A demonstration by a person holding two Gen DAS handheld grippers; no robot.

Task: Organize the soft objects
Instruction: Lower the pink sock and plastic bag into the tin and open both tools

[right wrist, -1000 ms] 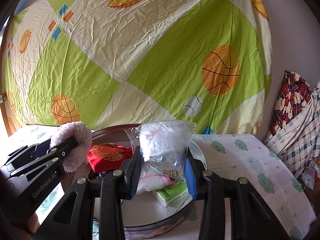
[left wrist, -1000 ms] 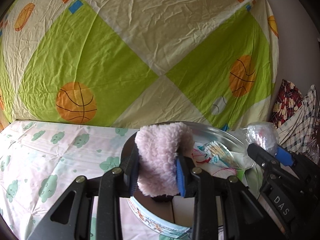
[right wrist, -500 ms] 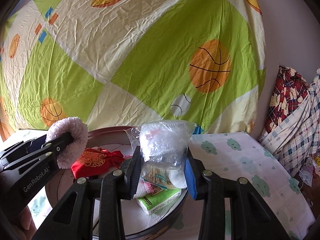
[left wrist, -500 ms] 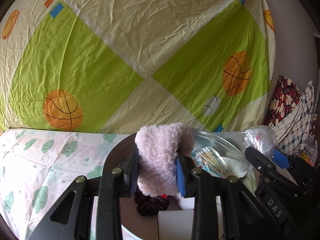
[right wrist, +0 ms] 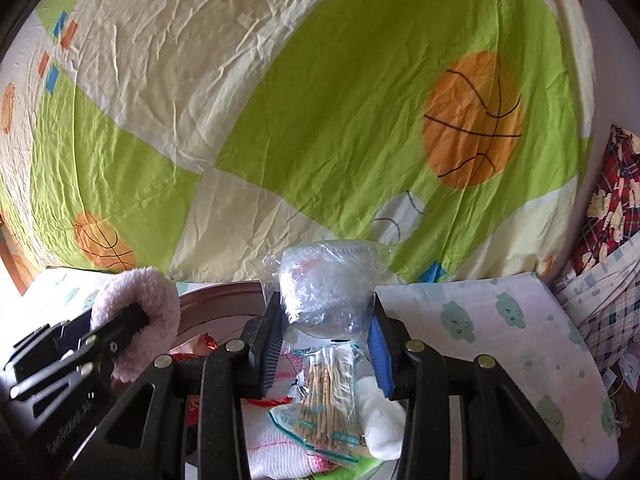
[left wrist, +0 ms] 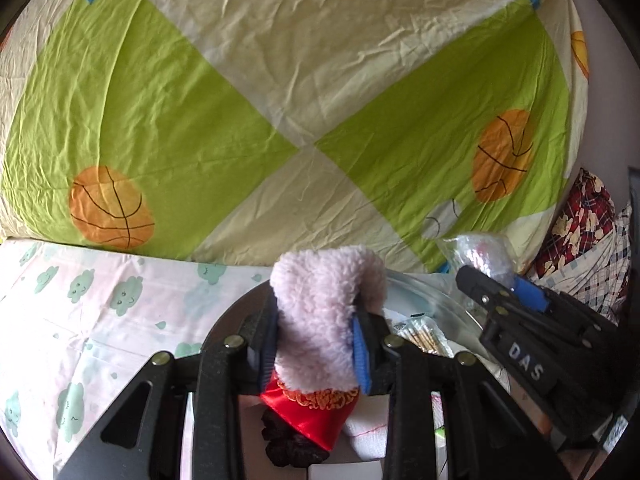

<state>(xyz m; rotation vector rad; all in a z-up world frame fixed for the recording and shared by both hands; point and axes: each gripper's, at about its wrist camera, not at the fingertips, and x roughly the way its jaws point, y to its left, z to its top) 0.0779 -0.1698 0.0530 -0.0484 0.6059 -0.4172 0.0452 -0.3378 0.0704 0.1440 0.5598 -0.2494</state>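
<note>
fuzzy pink fleece piece (left wrist: 326,320) is pinched in the left gripper (left wrist: 316,354); right gripper (right wrist: 324,350) clamps a crinkly clear plastic bag (right wrist: 326,288).

Bright daylight, sharp focus, fisheye-warped dark corners.
</note>
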